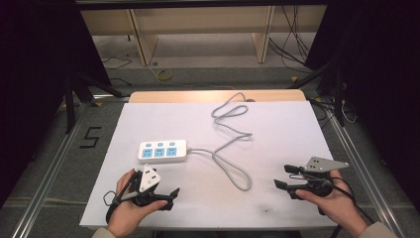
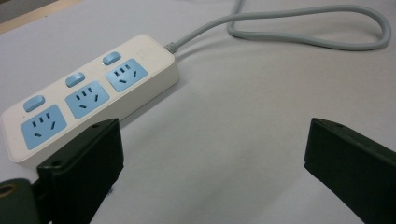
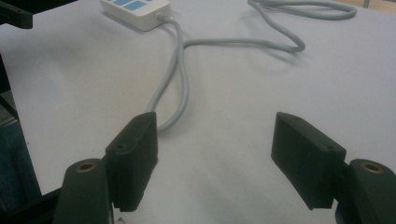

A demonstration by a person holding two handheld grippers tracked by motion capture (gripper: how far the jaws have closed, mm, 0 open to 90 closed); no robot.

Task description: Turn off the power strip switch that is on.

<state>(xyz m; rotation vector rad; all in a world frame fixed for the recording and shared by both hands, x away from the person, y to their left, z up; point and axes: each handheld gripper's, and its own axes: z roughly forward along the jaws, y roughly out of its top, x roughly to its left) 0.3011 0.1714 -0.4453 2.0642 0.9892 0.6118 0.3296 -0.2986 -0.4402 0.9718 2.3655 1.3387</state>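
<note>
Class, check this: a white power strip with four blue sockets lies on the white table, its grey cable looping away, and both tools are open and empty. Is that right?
Not quite. The power strip has three blue sockets, not four, as the left gripper view shows. The rest stands.

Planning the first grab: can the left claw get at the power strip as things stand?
Probably yes. The left claw is open and holds nothing, the power strip lies just beyond it, and only bare white table lies between them.
</note>
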